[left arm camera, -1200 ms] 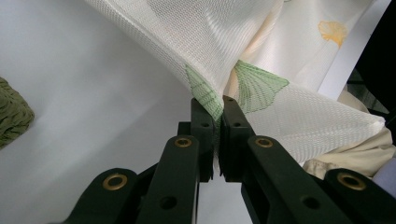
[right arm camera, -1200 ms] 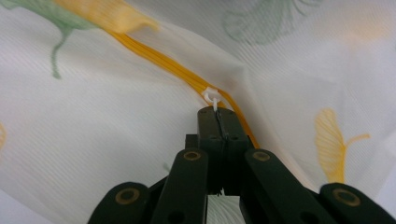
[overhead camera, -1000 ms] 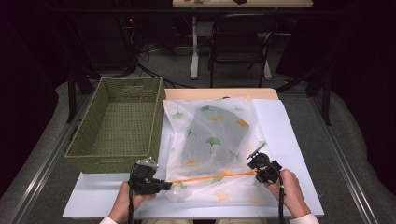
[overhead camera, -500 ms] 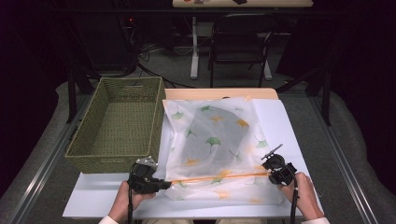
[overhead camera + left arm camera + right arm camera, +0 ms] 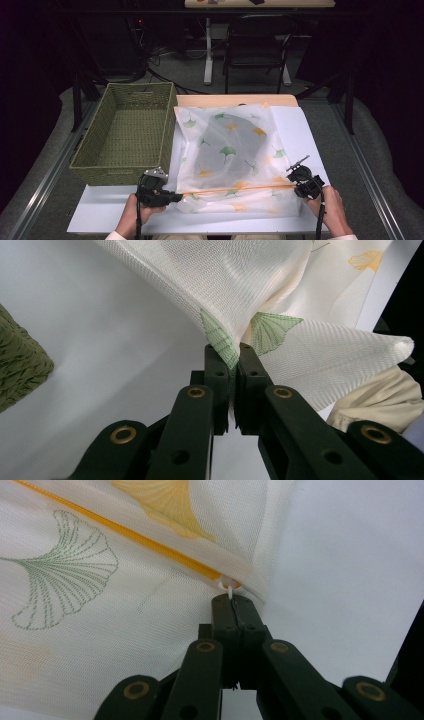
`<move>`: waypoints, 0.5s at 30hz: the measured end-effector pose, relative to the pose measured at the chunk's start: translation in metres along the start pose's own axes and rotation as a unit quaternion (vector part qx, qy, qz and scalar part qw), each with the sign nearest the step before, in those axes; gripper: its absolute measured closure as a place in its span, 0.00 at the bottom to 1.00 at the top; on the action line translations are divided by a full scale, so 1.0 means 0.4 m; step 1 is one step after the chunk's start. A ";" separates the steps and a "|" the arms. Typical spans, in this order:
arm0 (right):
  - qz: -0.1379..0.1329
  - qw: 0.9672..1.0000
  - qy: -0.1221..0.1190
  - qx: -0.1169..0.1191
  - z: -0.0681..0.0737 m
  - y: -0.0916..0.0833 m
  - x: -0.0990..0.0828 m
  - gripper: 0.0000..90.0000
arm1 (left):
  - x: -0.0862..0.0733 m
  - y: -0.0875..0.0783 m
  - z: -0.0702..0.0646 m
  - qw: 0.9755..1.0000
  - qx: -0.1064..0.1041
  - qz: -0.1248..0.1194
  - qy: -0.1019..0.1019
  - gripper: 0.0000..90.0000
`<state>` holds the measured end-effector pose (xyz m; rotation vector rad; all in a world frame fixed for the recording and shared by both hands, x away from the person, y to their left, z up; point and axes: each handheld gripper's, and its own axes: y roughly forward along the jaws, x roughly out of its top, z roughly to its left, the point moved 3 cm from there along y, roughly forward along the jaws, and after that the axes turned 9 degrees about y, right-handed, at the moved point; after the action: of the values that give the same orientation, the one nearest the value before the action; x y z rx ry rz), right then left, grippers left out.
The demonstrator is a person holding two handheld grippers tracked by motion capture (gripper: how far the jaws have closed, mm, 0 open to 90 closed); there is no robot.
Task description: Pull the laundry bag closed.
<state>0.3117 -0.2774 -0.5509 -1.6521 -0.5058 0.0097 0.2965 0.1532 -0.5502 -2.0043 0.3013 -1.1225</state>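
Observation:
A white mesh bag (image 5: 227, 150) printed with green and yellow ginkgo leaves lies flat on the white sheet (image 5: 300, 130). A dark grey shape shows through the bag's mesh. An orange zipper (image 5: 240, 189) runs along the bag's near edge. My left gripper (image 5: 175, 197) is shut on the bag's near left corner, and the mesh (image 5: 240, 280) is pinched between its jaws (image 5: 234, 352). My right gripper (image 5: 295, 186) sits at the zipper's right end, shut on the small white zipper pull (image 5: 229, 586) where the orange zipper (image 5: 125, 532) stops.
A green woven basket (image 5: 115, 175) stands left of the bag, with nothing in it. A cream cloth (image 5: 385, 395) lies beside the bag's corner. A chair (image 5: 255, 50) and desk legs stand beyond the table's far edge.
My right gripper has slid to the right along the zipper line with the pull in it, to the bag's right edge. The left gripper has stayed where it was.

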 end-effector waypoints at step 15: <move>-0.009 0.999 0.027 0.045 -0.051 -0.009 -0.028 0.73 | -0.011 0.001 0.008 1.000 -0.002 0.027 0.004 0.82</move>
<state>0.3064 -0.3003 -0.5473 -1.5559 -0.4726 -0.0254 0.2966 0.1571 -0.5539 -1.9839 0.3612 -1.0980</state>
